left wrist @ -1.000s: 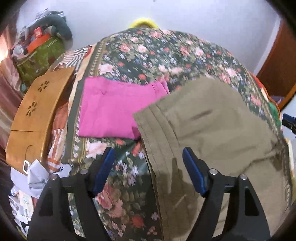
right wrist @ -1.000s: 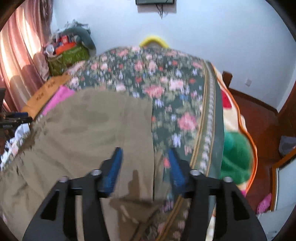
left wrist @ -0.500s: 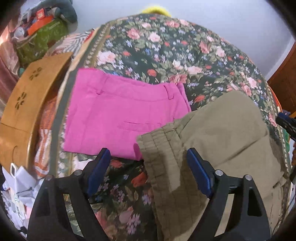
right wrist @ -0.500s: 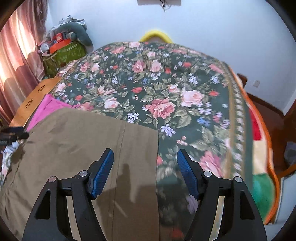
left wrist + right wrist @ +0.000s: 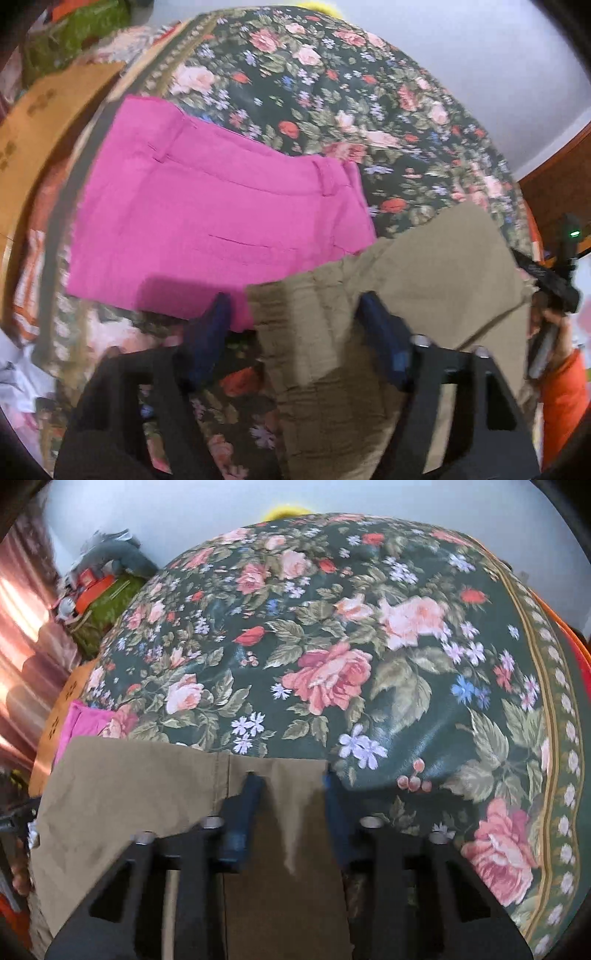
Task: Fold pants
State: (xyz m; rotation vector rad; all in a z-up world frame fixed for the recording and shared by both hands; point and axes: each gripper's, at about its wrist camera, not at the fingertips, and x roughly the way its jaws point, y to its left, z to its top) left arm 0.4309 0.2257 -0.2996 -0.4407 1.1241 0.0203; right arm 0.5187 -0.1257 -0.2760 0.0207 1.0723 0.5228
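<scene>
Olive-khaki cotton pants (image 5: 413, 280) are lying flat on the bed's dark green floral bedspread (image 5: 332, 635), their elastic waistband overlapping the folded magenta pants (image 5: 207, 221). Left gripper (image 5: 295, 325) is hovering with fingers spread apart over the waistband. Right gripper (image 5: 290, 786) is sitting with fingers parted, straddling the khaki hem corner. No readable writing or labels are showing.

Room's bright. Sun glows thru the pink curtain (image 5: 26, 657). My fingers (image 5: 207, 339) look blurry & drop dark shadows on the tan pants (image 5: 122, 797). Pics bend round, black at corners.
</scene>
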